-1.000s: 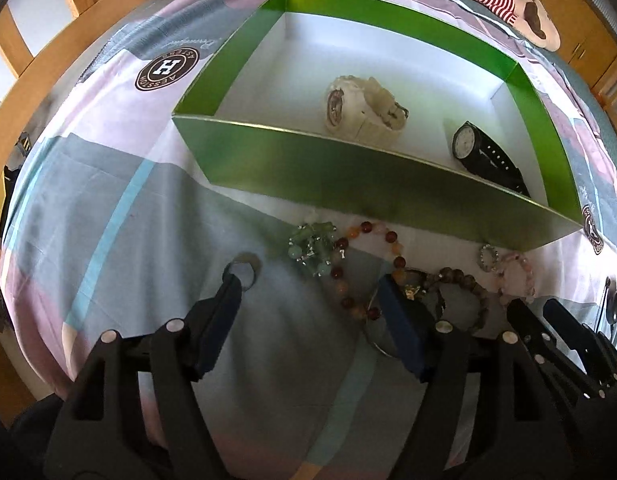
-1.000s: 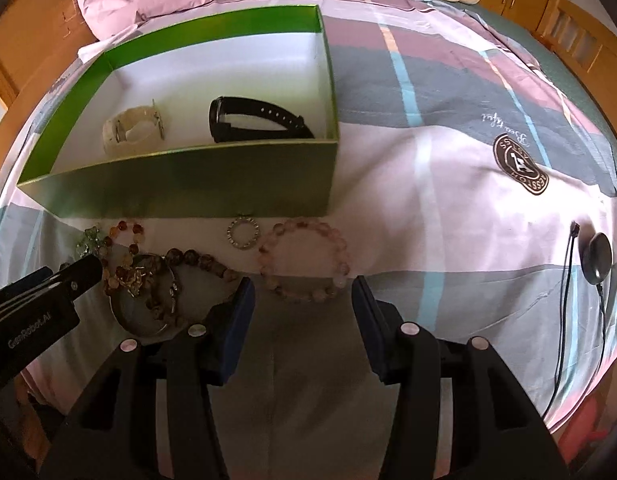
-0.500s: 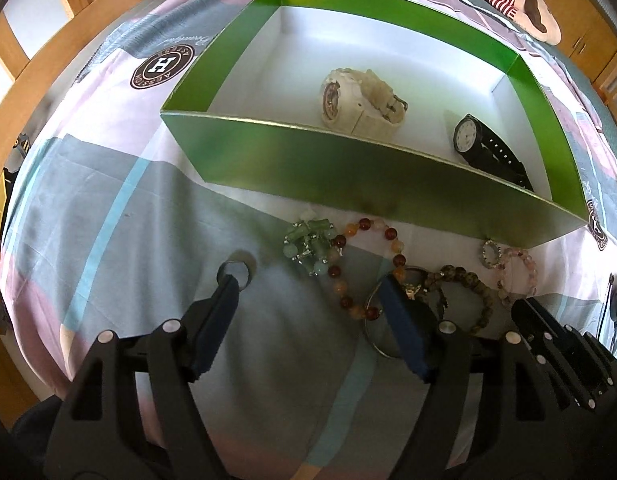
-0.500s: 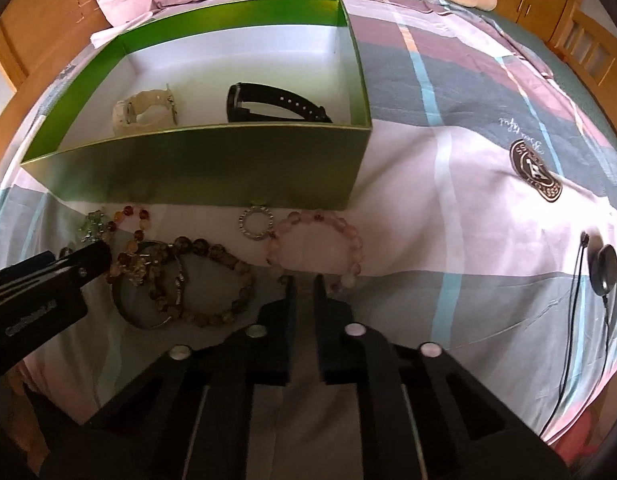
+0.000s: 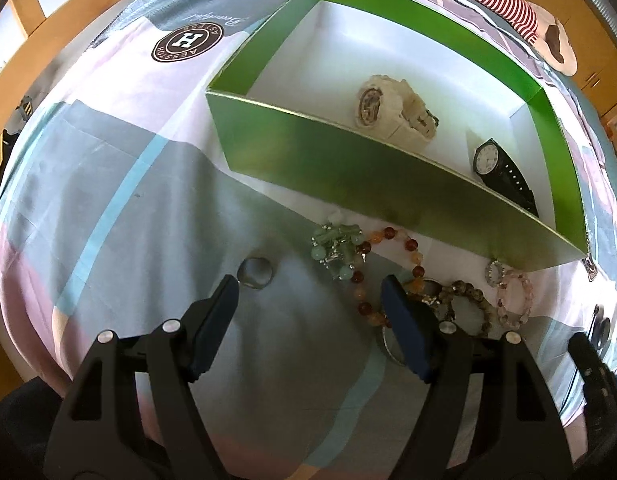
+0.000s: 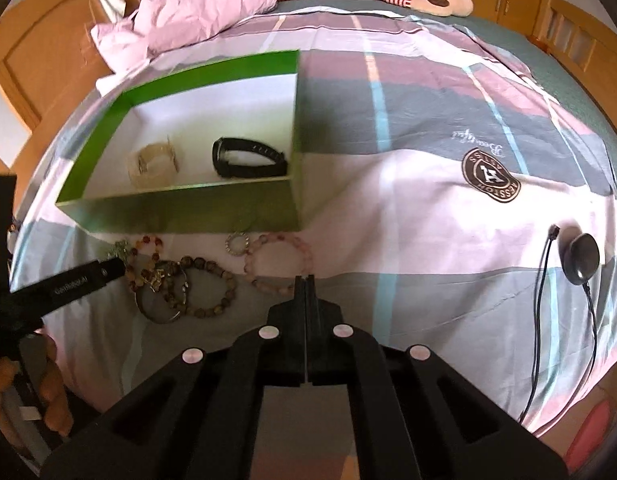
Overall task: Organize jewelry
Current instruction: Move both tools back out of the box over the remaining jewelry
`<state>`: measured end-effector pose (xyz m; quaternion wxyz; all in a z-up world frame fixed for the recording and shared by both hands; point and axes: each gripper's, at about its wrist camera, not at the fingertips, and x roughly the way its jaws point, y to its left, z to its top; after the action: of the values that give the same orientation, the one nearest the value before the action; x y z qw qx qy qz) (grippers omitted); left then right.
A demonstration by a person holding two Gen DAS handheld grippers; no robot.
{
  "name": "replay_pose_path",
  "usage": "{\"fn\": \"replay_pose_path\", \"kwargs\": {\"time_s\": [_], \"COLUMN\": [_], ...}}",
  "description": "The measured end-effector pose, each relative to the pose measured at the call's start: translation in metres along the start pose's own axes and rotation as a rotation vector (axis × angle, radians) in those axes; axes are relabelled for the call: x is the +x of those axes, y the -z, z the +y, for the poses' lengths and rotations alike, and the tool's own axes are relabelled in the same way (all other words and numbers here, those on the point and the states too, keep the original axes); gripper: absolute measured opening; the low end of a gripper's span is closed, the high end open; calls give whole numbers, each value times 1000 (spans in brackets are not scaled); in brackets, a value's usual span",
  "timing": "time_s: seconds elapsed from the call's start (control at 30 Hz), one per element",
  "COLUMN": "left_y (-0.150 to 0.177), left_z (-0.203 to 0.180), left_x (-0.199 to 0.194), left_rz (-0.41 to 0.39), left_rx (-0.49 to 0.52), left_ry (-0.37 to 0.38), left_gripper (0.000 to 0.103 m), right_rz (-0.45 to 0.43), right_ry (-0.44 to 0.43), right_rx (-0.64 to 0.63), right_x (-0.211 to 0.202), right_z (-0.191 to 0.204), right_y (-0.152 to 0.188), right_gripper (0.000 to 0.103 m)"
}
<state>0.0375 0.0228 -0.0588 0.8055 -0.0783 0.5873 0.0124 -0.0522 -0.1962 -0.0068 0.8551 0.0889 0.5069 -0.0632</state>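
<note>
green box [image 5: 348, 168]: shiny card outside, white inside
bed sheet [image 6: 408, 208]: soft cloth, matt
pink bracelet [image 6: 278, 264]: smooth glassy beads
ring [image 5: 254, 272]: shiny metal
black watch [image 6: 248, 158]: matt plastic strap
bed frame [image 6: 24, 68]: smooth wood

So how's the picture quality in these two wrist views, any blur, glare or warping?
Left wrist view: sharp; the green box bows under fisheye warping, with a soft sheen on its front wall. Right wrist view: slight motion blur smears the cream watch and the box's edges; the bedsheet looks washed out in bright daylight.
</note>
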Motion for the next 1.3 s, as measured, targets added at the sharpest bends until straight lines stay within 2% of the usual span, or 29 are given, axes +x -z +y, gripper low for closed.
{"fn": "replay_pose_path", "kwargs": {"time_s": [0.1, 0.2, 0.33, 0.6, 0.77, 0.93, 1.1, 1.3], "left_y": [-2, -6, -7, -7, -10, -12, -11, -11], "left_z": [5, 22, 36, 18, 17, 11, 16, 21], "left_x": [1, 3, 6, 10, 15, 18, 16, 14], "left_rz": [9, 26, 40, 40, 48, 50, 48, 39], "left_rx": [-25, -96, -163, -89, -105, -96, -108, -117], "left_ry": [10, 36, 38, 1, -6, -11, -7, 8], "left_gripper": [73, 73, 73, 74, 74, 74, 74, 74], "right_rz": [26, 66, 86, 121, 133, 128, 176, 178], "right_ry": [-4, -28, -51, -115, -138, -97, -69, -22], "right_rx": [36, 56, 65, -31, -75, -149, -116, -79], "right_x": [7, 16, 20, 39, 57, 62, 62, 55], "right_z": [-8, -10, -7, 35, 62, 76, 55, 31], "right_y": [0, 4, 8, 15, 17, 18, 22, 26], "right_gripper": [1, 2, 16, 16, 16, 16, 16, 17]}}
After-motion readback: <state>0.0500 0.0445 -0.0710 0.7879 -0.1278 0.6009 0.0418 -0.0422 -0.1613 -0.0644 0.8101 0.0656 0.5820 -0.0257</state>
